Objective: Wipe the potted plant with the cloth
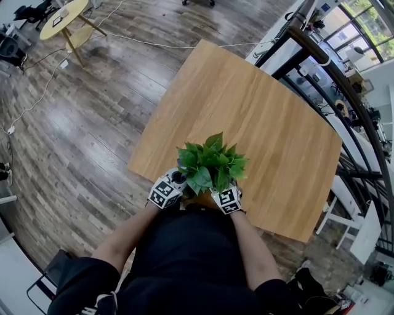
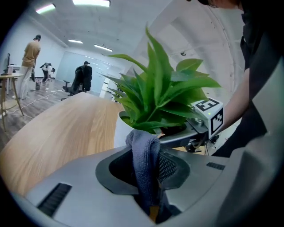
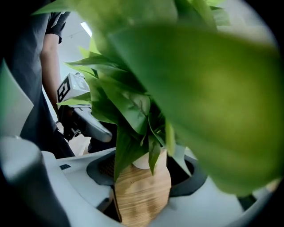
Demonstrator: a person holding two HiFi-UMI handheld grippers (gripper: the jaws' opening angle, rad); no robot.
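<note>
Though unclear overhead, cloth (image 2: 143, 170) in left claw (image 2: 147, 153).

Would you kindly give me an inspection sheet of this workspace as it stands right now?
Surface: wooden table, with only the plant standing on it, at the near edge.
Job's things: plant upright in its pot; grey cloth held in the left gripper.
Clutter: nothing seen.
Grippers: left gripper shut on the cloth, next to the pot; right gripper shut on the pot's wood-grained lower part.
Cables: white cable on the floor beyond the table.
Surroundings: round table at far left; railing to the right; people standing in the distance.
</note>
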